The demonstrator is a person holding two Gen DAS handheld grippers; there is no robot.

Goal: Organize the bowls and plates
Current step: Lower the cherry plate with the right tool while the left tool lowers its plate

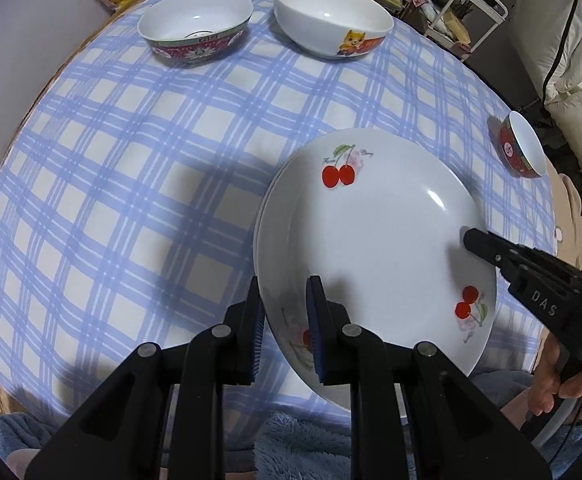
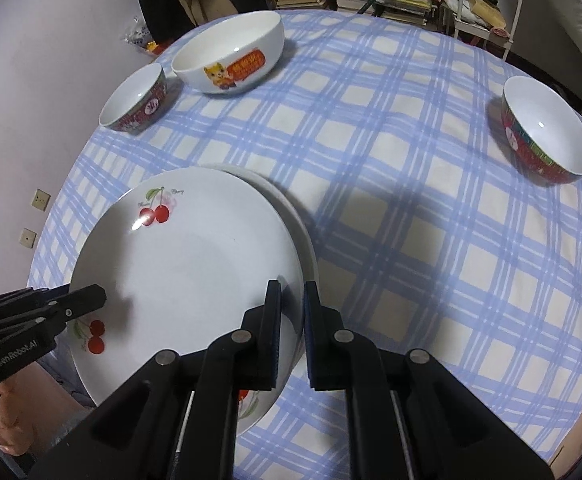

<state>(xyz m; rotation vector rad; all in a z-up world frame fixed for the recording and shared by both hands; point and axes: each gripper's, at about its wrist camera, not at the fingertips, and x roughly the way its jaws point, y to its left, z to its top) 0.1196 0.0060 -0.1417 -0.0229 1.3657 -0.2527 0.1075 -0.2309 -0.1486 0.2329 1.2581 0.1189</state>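
Both tongs clamp the cherry plate: left tongs on its left rim, right tongs on its right rim. We hold it over another plate near the table edge. We should lower evenly, center rims, then let go w/ both sides together.

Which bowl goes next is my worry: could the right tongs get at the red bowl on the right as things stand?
Probably not yet. The right tongs are shut on the cherry plate, as are the left tongs. The checked cloth towards the red bowl looks bare, so the way seems free once the plate is released.
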